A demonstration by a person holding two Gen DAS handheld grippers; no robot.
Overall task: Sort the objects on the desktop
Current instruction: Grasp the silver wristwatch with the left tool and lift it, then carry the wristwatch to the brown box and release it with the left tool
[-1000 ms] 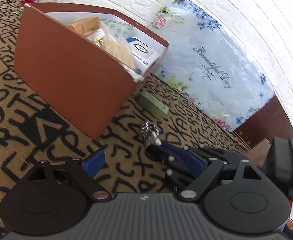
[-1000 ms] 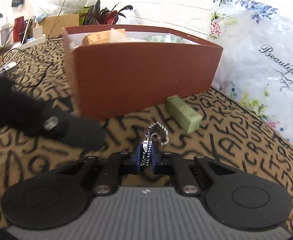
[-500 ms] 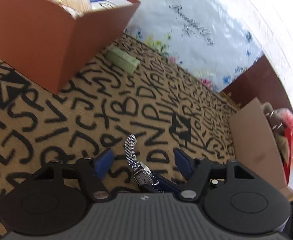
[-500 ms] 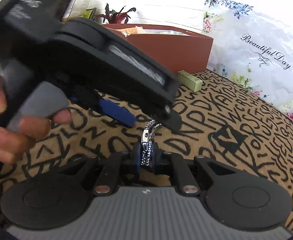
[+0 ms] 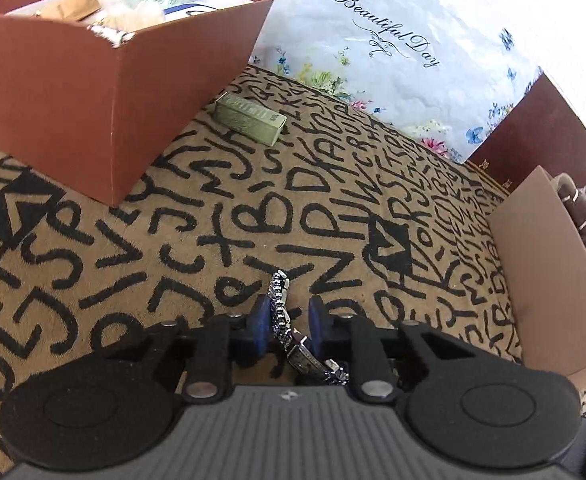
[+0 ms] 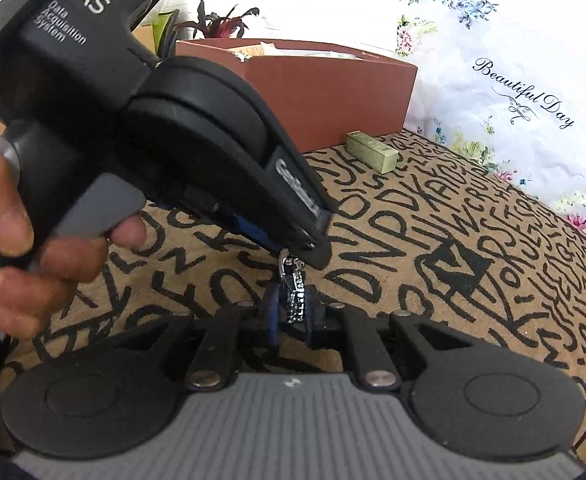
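Observation:
A silver metal watch (image 5: 279, 308) hangs above the letter-patterned mat. My right gripper (image 6: 293, 304) is shut on its bracelet (image 6: 295, 300). My left gripper (image 5: 289, 312) comes in from the other side, and its jaws are closing with the watch between them. The bracelet lies against the left blue pad (image 5: 262, 320), the watch case against the right one. In the right wrist view the left gripper's black body (image 6: 213, 152) fills the upper left, held by a person's hand (image 6: 21, 248). The brown sorting box (image 5: 53, 92) stands at the far left with several items inside.
A small green carton (image 5: 249, 118) lies on the mat beside the brown box (image 6: 333, 92). A floral "Beautiful Day" bag (image 5: 393, 60) leans against the white wall behind. A tan cardboard box (image 5: 541, 264) with clothes stands at the right edge.
The left gripper swung right, away from the brown box, to the watch held by the right gripper. Its jaws went from wide apart to close around the watch.

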